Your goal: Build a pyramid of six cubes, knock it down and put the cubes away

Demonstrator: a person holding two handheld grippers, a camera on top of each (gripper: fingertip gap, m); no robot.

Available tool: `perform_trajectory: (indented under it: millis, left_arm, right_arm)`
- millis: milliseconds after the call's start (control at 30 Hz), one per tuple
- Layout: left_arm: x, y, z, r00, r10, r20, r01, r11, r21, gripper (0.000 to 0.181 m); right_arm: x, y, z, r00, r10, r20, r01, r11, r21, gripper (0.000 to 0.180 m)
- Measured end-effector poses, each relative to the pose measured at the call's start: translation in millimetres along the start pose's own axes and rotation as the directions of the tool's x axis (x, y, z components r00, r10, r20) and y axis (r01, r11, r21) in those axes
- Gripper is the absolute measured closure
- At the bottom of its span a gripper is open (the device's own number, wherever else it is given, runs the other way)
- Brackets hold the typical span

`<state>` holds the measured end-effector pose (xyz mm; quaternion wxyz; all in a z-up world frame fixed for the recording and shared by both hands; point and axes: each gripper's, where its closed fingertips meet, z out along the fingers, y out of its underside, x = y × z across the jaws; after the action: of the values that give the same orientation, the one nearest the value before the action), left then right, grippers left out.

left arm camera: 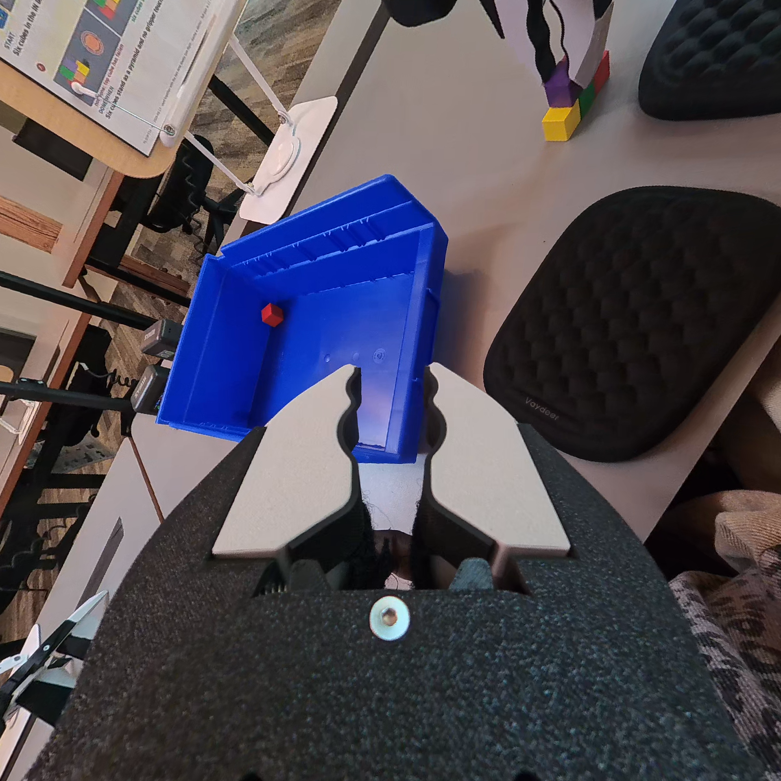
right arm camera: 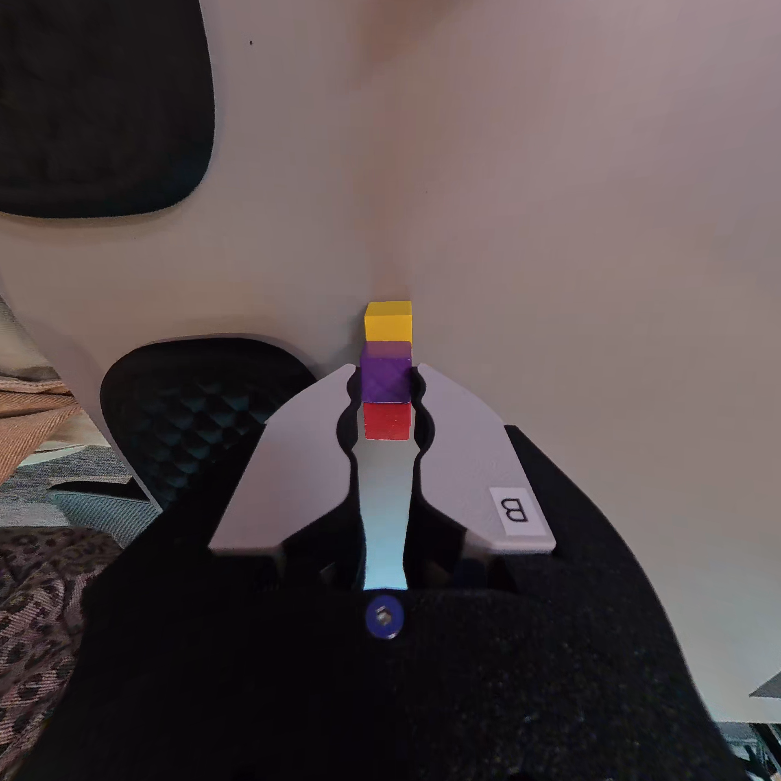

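My left gripper (left arm camera: 391, 372) is open and empty, above the near wall of a blue bin (left arm camera: 422, 317). One red cube (left arm camera: 271, 315) lies in the bin's far left corner. At the far right of the left wrist view, a row of yellow (left arm camera: 560, 122), green (left arm camera: 586, 99) and red (left arm camera: 602, 72) cubes stands on the table, with a purple cube (left arm camera: 560, 86) on top. My right gripper (right arm camera: 386, 372) is shut on that purple cube (right arm camera: 386, 376). I look down on it over the yellow (right arm camera: 388, 321) and red (right arm camera: 386, 420) cubes. The green one is hidden there.
Two black quilted pads (left arm camera: 634, 321) (left arm camera: 718, 55) lie on the pale table right of the bin and near the cubes. A white stand (left arm camera: 291, 156) holding an instruction sheet (left arm camera: 105, 63) sits at the table's far edge. Patterned fabric (left arm camera: 727, 634) is at the near right. The tips of one gripper are about 30 cm away from the tips of the other.
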<state>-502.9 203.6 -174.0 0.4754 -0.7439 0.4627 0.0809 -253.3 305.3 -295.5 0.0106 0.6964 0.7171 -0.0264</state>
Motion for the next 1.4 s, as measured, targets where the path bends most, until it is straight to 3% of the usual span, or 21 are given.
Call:
perform_trajectory:
  millis: [100,233,400,500,633,767,967,1233,1400]
  left_arm:
    - [0,0,0,1.000,0.001,-0.001,-0.001,1.000,0.000,0.153]
    - [0,0,1,1.000,0.003,-0.002,-0.003,1.000,-0.001,0.153]
    - [-1,1,0,1.000,-0.004,0.003,0.004,1.000,-0.002,0.153]
    - [-2,2,-1,1.000,-0.014,0.005,0.014,1.000,-0.001,0.154]
    - [-3,4,-2,1.000,-0.022,0.012,0.022,1.000,-0.005,0.154]
    - [-6,7,-7,0.999,-0.037,0.025,0.037,0.999,0.013,0.154]
    - [-12,14,-16,0.997,-0.063,0.045,0.060,0.997,0.047,0.154]
    - [-20,22,-24,0.993,-0.101,0.061,0.095,0.991,0.092,0.154]
    - [-23,26,-24,0.991,-0.113,0.067,0.107,0.990,0.092,0.154]
  right_arm:
    - [2,1,1,1.000,0.008,-0.007,-0.008,1.000,0.002,0.158]
    - [-3,0,-3,1.000,0.022,0.023,-0.022,0.999,0.023,0.140]
    - [6,-13,-31,0.999,0.029,-0.045,-0.023,0.992,0.124,0.134]
    - [11,-53,-64,0.995,0.033,-0.091,-0.005,0.956,0.294,0.136]
    - [33,-138,-115,0.979,0.151,-0.135,-0.053,0.834,0.549,0.136]
    - [71,-218,-138,0.941,0.325,-0.090,-0.193,0.739,0.646,0.134]
    - [150,-294,-89,0.864,0.472,-0.173,-0.343,0.804,0.485,0.133]
    - [202,-319,-18,0.805,0.583,-0.107,-0.521,0.782,0.341,0.133]
    - [218,-311,-8,0.777,0.562,-0.283,-0.489,0.822,0.291,0.137]
